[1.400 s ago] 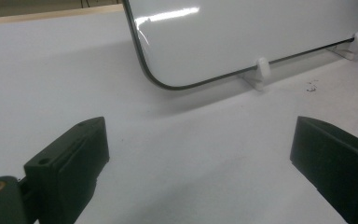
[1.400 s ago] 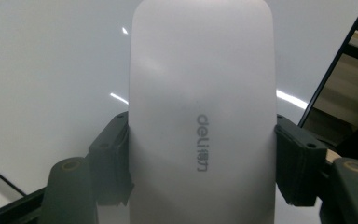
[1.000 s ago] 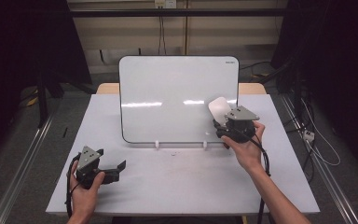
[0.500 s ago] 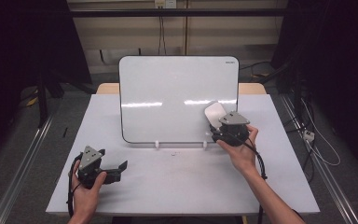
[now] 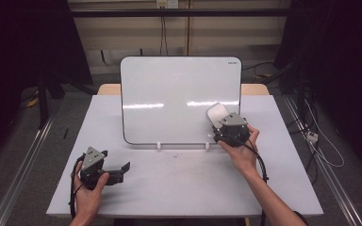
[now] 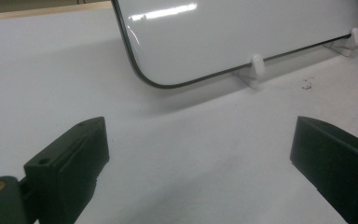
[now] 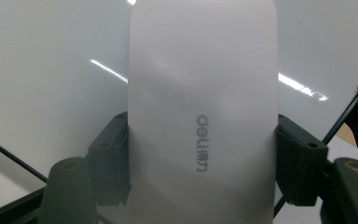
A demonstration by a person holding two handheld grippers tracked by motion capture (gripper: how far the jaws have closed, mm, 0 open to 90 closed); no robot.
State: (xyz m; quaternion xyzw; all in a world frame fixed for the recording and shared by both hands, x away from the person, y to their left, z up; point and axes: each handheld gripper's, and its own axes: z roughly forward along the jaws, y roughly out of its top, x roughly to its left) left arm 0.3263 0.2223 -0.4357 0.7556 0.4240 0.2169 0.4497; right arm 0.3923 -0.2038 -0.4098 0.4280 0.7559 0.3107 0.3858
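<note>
We hold the right gripper (image 5: 218, 123) at about four o'clock on the whiteboard (image 5: 179, 94), its jaws clamped on both sides of a white eraser (image 7: 203, 107) that sits against the board's lower right area. The board stands upright on small white feet (image 6: 257, 65) at twelve o'clock on the white table (image 5: 179, 188). Our left gripper (image 5: 118, 168) rests at eight o'clock on the table, jaws wide apart with bare tabletop between them.
</note>
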